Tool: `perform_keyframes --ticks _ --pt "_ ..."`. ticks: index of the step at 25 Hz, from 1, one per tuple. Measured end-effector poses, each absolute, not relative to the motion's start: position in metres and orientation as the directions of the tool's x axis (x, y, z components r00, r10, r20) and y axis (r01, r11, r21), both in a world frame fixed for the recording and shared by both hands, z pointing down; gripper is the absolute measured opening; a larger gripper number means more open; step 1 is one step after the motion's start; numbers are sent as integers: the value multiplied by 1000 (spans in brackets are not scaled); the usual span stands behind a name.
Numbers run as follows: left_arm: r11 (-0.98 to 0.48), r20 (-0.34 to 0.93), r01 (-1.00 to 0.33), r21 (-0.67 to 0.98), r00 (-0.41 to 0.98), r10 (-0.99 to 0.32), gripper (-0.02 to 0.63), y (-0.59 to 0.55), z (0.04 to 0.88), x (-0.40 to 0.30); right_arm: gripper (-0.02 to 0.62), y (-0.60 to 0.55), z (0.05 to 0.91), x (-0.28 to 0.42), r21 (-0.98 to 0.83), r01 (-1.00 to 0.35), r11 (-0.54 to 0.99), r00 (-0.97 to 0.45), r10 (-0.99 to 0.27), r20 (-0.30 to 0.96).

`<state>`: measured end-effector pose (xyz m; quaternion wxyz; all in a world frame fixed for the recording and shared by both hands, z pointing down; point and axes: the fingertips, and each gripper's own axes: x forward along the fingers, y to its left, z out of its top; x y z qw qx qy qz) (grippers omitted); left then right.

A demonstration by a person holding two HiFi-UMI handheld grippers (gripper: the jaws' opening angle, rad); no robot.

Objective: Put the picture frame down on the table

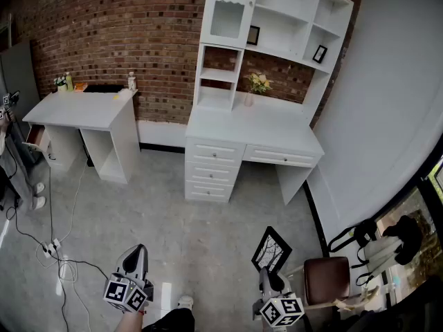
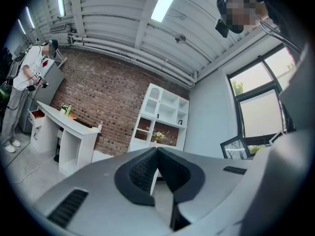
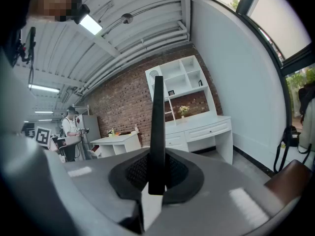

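At the far left I see a person in light clothes [image 1: 12, 164] standing beside a plain white side desk [image 1: 83, 109]. That desk stands against the red brick wall [image 1: 124, 26] and carries a few small bottles [image 1: 64, 83] at its back edge. Black cables [image 1: 52, 244] trail over the grey speckled floor [image 1: 201, 234] below it.

My left gripper [image 1: 137, 253] hangs low over that floor. In its own view the two dark ribbed jaws are pressed together with nothing between them.

Further right stands the tall white drawer desk with a shelf hutch [image 1: 256, 126], also against the brick wall. A small vase of pale flowers [image 1: 257, 85] sits on its top, and a little black frame [image 1: 253, 34] stands on a shelf above.

My right gripper [image 1: 267, 279] is clamped on the black-edged picture frame with a bare-tree print [image 1: 271, 250]. In the right gripper view the frame [image 3: 157, 127] runs edge-on, straight up from between the jaws. It is in the air over the floor, tilted, well apart from both desks, and touches neither tabletop.

Just right of it is a brown padded seat [image 1: 327, 280], near the white side wall [image 1: 387, 102].
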<state>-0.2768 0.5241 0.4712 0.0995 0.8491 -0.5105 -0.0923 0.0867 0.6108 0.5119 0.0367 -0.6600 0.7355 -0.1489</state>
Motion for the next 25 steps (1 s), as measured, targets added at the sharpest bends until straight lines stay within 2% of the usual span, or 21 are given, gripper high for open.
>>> perform_keyframes --ticks 14,25 --pt "-449 -44 -849 278 455 -889 -11 444 478 -287 29 533 526 66 -249 -961 119 -160 -976 148" --pt "-493 -36 -824 277 504 -863 -11 364 480 -283 29 468 528 65 -270 -960 74 -115 -984 138"
